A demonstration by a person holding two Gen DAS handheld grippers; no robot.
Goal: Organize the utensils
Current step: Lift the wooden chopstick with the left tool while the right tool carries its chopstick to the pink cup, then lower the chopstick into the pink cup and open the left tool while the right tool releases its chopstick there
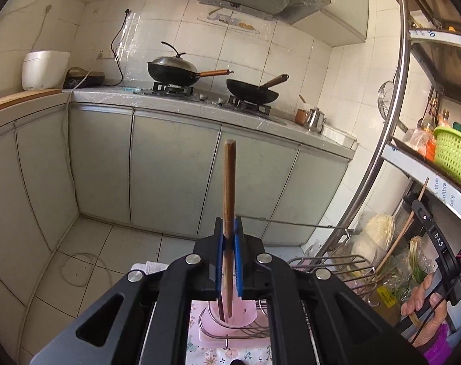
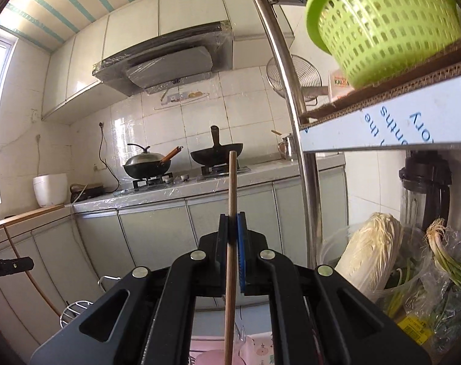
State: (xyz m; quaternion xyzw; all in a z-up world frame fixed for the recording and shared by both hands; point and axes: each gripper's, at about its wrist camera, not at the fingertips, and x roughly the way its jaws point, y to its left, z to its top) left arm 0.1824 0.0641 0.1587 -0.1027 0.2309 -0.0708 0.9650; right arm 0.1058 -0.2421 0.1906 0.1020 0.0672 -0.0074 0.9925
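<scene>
Your left gripper: jaws clamped on one wooden chopstick, upright, tip over pink holder in wire rack. Your right gripper: pinched shut on second chopstick, upright too, lower end near pink cup. Farther off: two woks on stove, one green basket on shelf.

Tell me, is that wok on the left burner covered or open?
Covered: a domed lid with a curved handle sits on the left wok.
</scene>
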